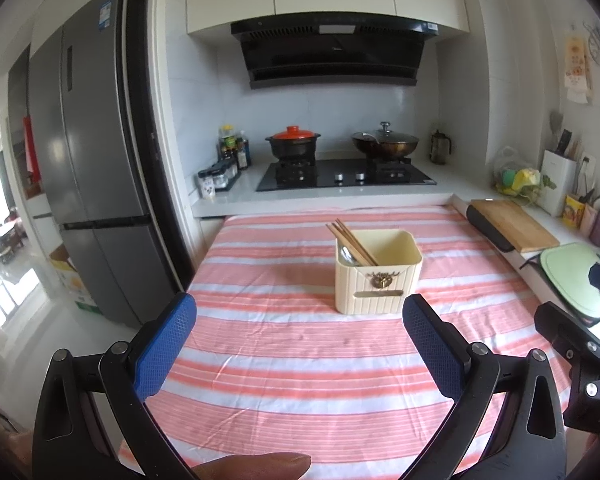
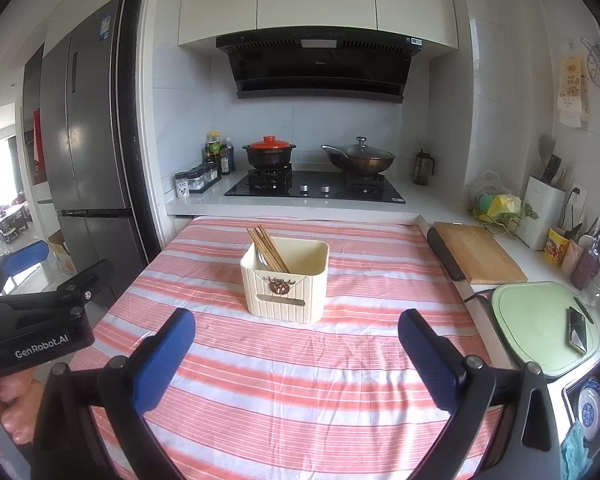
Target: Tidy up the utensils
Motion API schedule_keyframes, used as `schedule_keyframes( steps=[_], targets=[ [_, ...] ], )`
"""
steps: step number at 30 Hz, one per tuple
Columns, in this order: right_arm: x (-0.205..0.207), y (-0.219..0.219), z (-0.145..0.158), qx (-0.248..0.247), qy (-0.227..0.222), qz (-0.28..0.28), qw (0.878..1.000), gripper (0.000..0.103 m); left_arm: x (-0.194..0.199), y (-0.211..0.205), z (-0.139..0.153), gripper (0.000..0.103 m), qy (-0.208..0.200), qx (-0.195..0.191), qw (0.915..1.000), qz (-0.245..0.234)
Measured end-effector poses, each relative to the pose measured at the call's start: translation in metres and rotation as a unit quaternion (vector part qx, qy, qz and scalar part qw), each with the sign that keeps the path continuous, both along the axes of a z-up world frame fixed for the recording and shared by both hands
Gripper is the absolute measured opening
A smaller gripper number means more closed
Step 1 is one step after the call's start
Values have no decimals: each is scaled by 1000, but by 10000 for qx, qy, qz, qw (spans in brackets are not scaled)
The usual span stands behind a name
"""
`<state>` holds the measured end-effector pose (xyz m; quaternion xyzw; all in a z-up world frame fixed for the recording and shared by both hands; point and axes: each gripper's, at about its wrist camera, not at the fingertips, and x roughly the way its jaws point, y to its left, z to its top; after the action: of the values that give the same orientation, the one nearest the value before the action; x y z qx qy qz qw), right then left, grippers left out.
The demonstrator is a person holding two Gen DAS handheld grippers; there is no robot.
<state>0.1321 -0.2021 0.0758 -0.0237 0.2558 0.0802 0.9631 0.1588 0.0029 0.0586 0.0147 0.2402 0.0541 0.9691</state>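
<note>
A cream utensil holder [image 1: 378,276] stands on the pink-and-white striped table [image 1: 284,364]; it also shows in the right wrist view [image 2: 286,282]. Wooden chopsticks [image 1: 350,240] and a metal spoon [image 1: 346,254] lean in its left side; the chopsticks [image 2: 266,246] show in the right wrist view too. My left gripper [image 1: 300,312] is open and empty, just short of the holder. My right gripper [image 2: 296,328] is open and empty, also in front of the holder. The left gripper's body [image 2: 40,320] appears at the left of the right wrist view.
A counter behind the table carries a stove [image 1: 346,176] with a red-lidded pot [image 1: 294,142] and a wok [image 1: 384,142]. Spice jars [image 1: 220,172] stand at its left. A wooden cutting board [image 1: 512,224] and a green board [image 2: 540,320] lie right. A fridge [image 1: 88,168] stands left.
</note>
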Motion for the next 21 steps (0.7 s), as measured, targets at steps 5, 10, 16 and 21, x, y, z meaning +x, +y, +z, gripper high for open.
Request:
schedule_keyframes(
  steps=[5, 10, 16, 21],
  targets=[
    [0, 0, -2, 1, -3, 13, 10000, 103, 3, -4, -2, 103, 34, 42, 10000, -18],
    [0, 0, -2, 37, -14, 17, 10000, 103, 3, -6, -3, 103, 55, 32, 10000, -46],
    [0, 2, -2, -54, -59, 68, 9999, 103, 5, -6, -3, 103, 52, 16, 10000, -43],
    [-1, 0, -2, -94, -84, 25, 9999, 103, 6, -5, -4, 103, 76, -21, 10000, -20]
  ],
)
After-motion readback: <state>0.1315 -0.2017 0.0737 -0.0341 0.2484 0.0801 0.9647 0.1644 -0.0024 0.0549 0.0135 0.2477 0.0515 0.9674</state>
